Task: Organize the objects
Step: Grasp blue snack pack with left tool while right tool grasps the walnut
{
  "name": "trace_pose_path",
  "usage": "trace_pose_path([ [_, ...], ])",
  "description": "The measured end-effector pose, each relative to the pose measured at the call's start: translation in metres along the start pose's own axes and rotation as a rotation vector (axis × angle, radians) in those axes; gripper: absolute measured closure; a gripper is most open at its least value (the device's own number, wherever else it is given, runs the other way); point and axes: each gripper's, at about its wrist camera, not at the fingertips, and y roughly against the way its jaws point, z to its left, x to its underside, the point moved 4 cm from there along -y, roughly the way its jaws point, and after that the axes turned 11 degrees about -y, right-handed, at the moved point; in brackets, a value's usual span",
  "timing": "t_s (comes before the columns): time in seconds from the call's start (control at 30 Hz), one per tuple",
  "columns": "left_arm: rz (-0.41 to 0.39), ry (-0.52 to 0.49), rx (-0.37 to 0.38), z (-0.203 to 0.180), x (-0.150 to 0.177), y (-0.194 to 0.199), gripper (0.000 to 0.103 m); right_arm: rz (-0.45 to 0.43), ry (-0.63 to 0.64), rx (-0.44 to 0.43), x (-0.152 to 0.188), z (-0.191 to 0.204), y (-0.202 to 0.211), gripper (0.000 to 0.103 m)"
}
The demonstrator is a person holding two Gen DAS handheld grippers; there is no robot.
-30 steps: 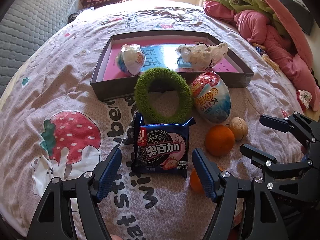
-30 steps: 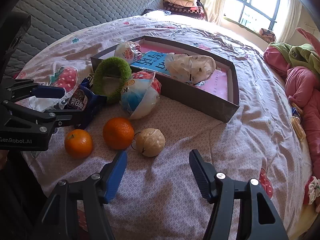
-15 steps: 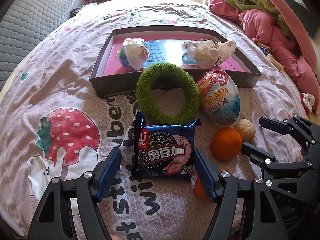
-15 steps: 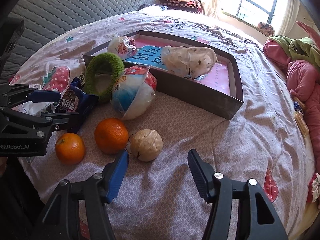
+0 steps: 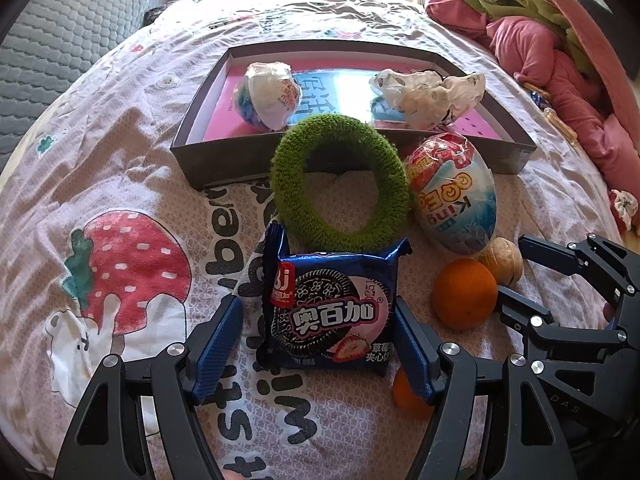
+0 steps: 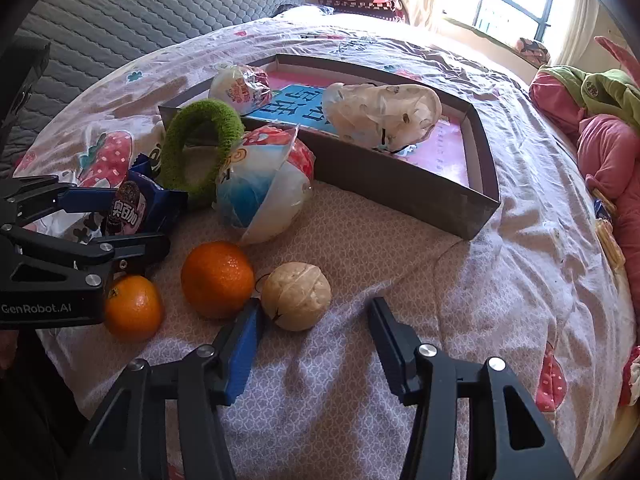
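Note:
A blue cookie packet [image 5: 332,316] lies flat on the bedspread between the fingers of my left gripper [image 5: 318,344], which stands open astride it. Ahead of my right gripper [image 6: 316,336] sits a walnut [image 6: 296,296], close to the left fingertip. The right jaws are closing with only bedspread between them. Beside the walnut lie a large orange [image 6: 218,278] and a smaller orange [image 6: 134,306]. A green fuzzy ring [image 5: 340,184] and a wrapped toy egg [image 5: 456,196] lean against the grey box [image 5: 224,168].
The box holds another wrapped egg [image 5: 272,94] and a crumpled plastic bag [image 5: 428,92] on a pink and blue lining. Pink and green bedding [image 5: 560,48] is heaped at the right. A grey quilted headboard [image 6: 120,8] rises at the back left.
The right gripper's jaws have narrowed, and the walnut now sits closer to its left fingertip. The left gripper stays wide around the cookie packet.

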Motion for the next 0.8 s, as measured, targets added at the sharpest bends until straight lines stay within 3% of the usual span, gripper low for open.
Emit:
trace_pose_path([
  [0.57,0.017,0.017,0.009,0.0008,-0.0009,-0.006,0.028,-0.008,-0.004,0.006,-0.006,0.0021,-0.0061,0.056],
  [0.8,0.018,0.033,0.021,0.0041,-0.0009,-0.0071,0.028,-0.016,-0.015,0.009,-0.0086,0.0004,-0.0052,0.068],
])
